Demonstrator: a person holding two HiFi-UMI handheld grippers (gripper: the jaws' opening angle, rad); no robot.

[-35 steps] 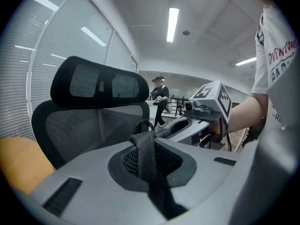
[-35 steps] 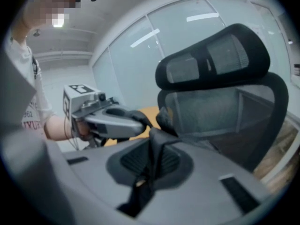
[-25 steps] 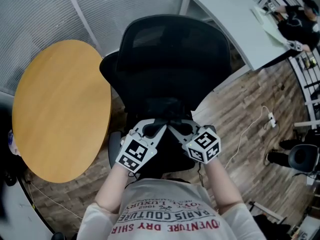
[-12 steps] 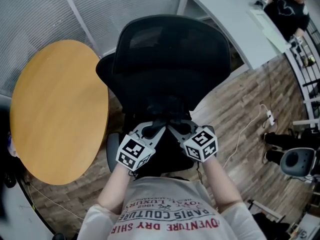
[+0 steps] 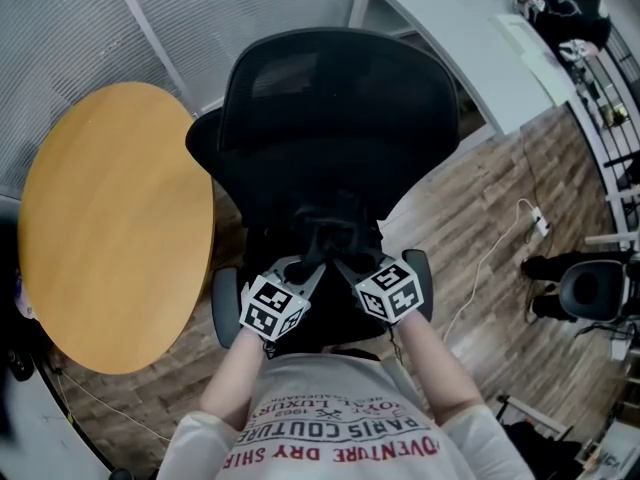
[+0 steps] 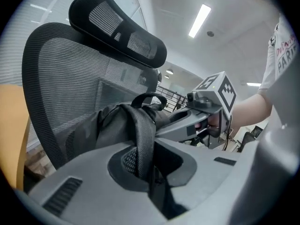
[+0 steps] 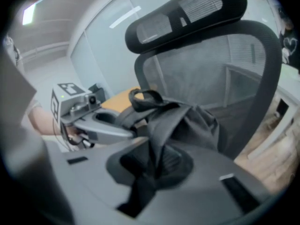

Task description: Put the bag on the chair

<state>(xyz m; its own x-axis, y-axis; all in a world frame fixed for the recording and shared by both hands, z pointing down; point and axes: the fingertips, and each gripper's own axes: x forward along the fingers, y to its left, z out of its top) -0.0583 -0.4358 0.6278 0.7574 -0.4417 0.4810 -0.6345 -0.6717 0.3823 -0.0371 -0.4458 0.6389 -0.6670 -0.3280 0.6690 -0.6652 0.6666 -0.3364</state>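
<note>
Currently, bag (image 5: 328, 230) near chair backrest (image 5: 335, 98), straps (image 6: 143, 135) pinched by left gripper (image 6: 146, 175), right gripper (image 7: 149, 170)

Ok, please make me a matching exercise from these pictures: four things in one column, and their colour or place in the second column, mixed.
Things:
1. backpack
2. round table
3. office chair
4. desk

Descriptions:
a. white, top right in the head view
b. wood-coloured, at the left in the head view
c. black mesh back with a headrest
d. black fabric, held up by its straps

Pairs: 1-d, 2-b, 3-c, 4-a
</note>
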